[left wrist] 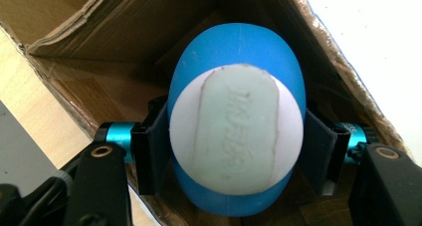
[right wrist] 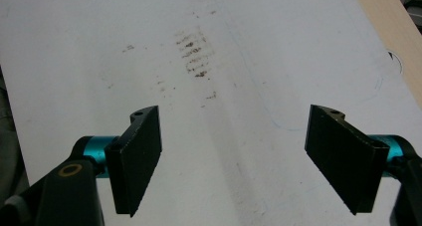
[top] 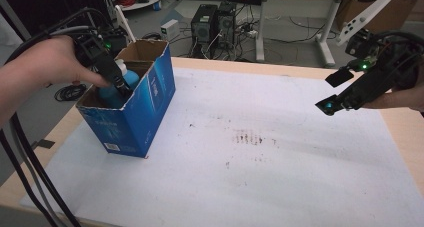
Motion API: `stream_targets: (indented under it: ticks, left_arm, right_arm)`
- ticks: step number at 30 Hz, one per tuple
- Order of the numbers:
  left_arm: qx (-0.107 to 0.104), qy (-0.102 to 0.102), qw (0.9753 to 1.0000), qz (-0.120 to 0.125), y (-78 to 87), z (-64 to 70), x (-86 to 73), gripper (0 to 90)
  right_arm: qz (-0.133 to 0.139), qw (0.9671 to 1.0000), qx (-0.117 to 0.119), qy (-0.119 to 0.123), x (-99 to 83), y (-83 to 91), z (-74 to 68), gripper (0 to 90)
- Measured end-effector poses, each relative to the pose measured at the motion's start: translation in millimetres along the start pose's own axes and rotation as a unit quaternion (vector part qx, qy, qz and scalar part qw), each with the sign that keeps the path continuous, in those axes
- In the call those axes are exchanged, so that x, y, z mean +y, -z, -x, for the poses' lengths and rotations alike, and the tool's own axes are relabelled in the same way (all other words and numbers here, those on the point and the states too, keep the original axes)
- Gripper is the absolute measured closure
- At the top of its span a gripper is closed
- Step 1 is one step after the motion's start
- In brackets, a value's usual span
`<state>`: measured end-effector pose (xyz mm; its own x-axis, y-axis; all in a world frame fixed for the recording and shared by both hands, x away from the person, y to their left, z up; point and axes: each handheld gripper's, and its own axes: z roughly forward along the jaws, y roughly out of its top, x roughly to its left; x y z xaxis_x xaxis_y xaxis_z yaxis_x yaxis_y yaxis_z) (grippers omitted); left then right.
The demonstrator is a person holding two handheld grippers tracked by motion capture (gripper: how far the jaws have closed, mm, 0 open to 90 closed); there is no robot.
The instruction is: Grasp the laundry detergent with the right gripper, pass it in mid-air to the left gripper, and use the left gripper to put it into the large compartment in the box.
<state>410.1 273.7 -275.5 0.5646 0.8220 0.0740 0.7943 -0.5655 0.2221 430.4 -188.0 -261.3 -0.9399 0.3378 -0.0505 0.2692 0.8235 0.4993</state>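
Right now the left gripper (left wrist: 234, 146) has its two black jaws pressed against the sides of a blue bottle with a white cap (left wrist: 236, 131), holding it inside the open cardboard box (top: 131, 107); in the left gripper view the cap faces the camera, with raised lettering I cannot read. From above, that box, blue-printed outside and brown inside, stands near the left edge of the white sheet (top: 260, 177) covering the table, flaps up, and the bottle sits low between its walls. Whether it is going in or coming out I cannot tell; either way the bottle is not yet released, so the job looks about midway. Anything else in the box is hidden. Over by the right edge, the right gripper (top: 336, 92) hangs above the sheet, jaws wide apart and holding nothing, over some dark smudges (right wrist: 194, 52).
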Motion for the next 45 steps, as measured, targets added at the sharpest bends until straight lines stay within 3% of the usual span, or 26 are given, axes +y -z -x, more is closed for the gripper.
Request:
stream_targets:
  ticks: [45]
  left_arm:
    - [-0.006,-0.009,0.9998,-0.015,-1.5,-1.7,1.6,37.8]
  right_arm:
    - [0.0,1.0,0.0,-0.002,-2.9,0.0,-1.7,21.9]
